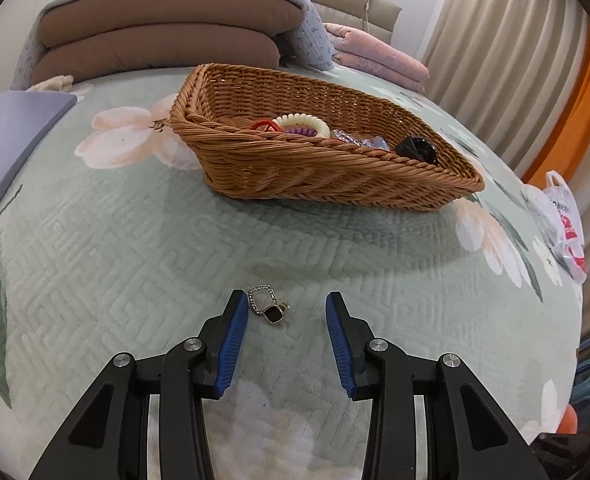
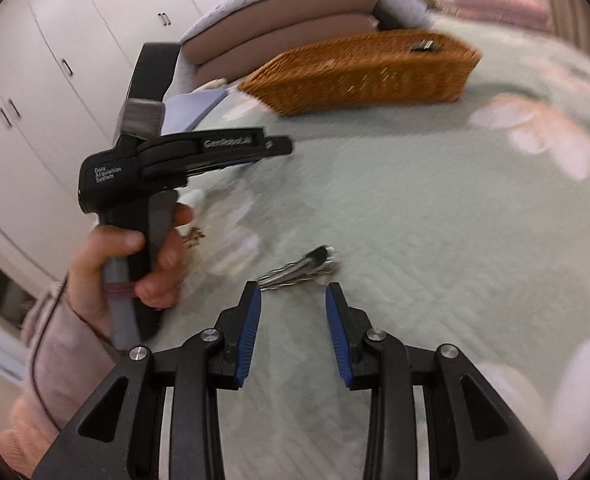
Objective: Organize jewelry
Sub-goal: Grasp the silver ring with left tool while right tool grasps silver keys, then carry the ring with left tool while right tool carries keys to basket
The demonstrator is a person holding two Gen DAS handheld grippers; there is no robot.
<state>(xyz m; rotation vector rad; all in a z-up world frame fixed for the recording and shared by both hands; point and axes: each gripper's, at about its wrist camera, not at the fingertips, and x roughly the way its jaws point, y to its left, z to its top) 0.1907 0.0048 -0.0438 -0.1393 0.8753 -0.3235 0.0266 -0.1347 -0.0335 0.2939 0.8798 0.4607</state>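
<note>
A small earring (image 1: 269, 306) with a rhinestone loop and a black stone lies on the green quilted bedspread (image 1: 135, 240). My left gripper (image 1: 287, 304) is open, with the earring between its fingertips, close to the left finger. A wicker basket (image 1: 335, 176) beyond it holds hair ties, clear beads and a black piece. In the right wrist view, blurred by motion, my right gripper (image 2: 293, 292) is open just short of a blurred silver and black piece (image 2: 301, 268) on the bedspread. The left gripper (image 2: 175, 160) and the hand holding it show at left, the basket (image 2: 359, 76) behind.
Folded brown cushions and a grey-blue quilt (image 1: 155, 32) lie behind the basket, pink bedding (image 1: 379, 56) to the right. A lavender pad (image 1: 11, 136) lies at left. A plastic bag (image 1: 567, 224) sits at the bed's right edge. White wardrobe doors (image 2: 35, 80) stand at left.
</note>
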